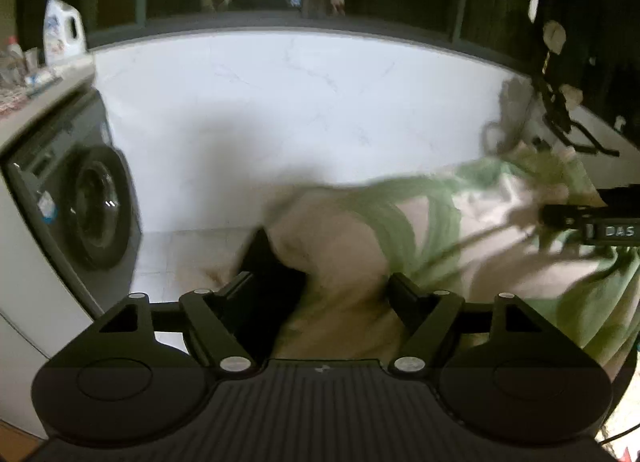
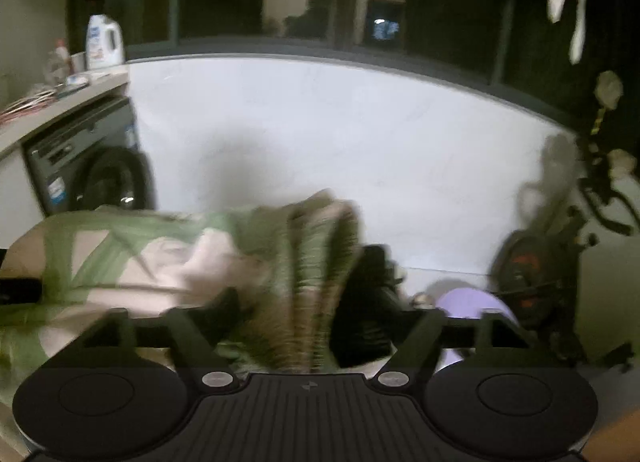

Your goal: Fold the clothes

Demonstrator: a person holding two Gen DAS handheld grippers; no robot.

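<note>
Between the spread fingers of the left gripper (image 1: pixel 320 286) lies the near left end of a green-and-cream garment (image 1: pixel 400 246), blurred with motion. The jaws stand wide and their pads do not seem to press the cloth, so the corner looks released rather than held. The right gripper (image 2: pixel 332 314) stands equally wide, with a bunched, ribbed green fold of the same garment (image 2: pixel 312 262) between its jaws and a dark fingertip (image 2: pixel 368 278) beside it. No clamping shows there either.

Both tools tilt downward over the cloth at matching ends, which suits laying it flat before a fold. That is a judgement.

Its long axis seems to run left to right, spanning from one gripper to the other. Which end is collar or hem cannot be told through the blur. It lies low, close in front of both grippers, though the surface beneath it is hidden.

Farther out, a front-loading washing machine (image 1: pixel 80 206) stands at left beneath a counter with a detergent jug (image 1: pixel 62 32). A white marble-look wall (image 1: pixel 300 102) closes the far side, and an exercise bike (image 2: pixel 552 254) stands at right.
</note>
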